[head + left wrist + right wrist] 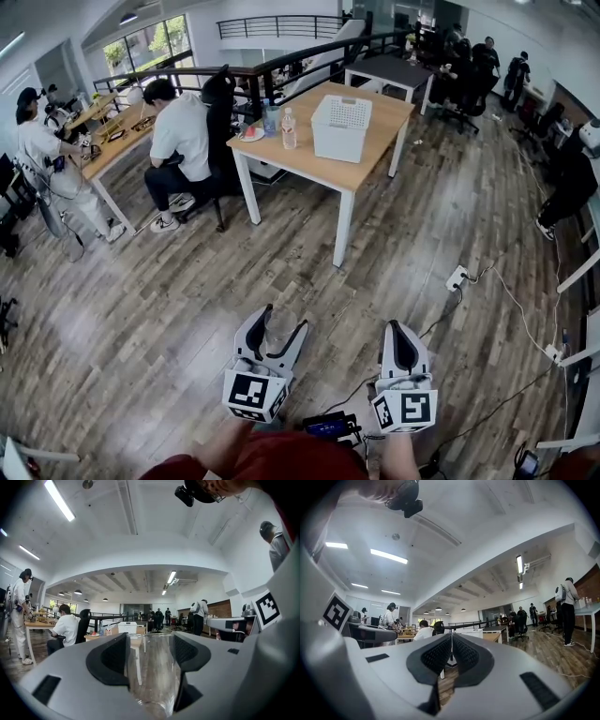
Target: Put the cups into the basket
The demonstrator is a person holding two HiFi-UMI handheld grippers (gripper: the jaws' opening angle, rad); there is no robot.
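Across the wood floor waits the basket. Our left gripper clasps a clear cup mid-wall. We judge the cup light, slippery and crushable. Our right gripper is clenched on nothing.

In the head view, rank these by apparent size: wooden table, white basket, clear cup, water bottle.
1. wooden table
2. white basket
3. clear cup and water bottle: unranked, since the cup sits much nearer the camera.

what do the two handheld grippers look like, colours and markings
Both the left gripper and right gripper have light grey moulded bodies tapering into two jaws lined with black textured pads. Each carries a white cube with black square markers at its rear. The person wears a dark red top.
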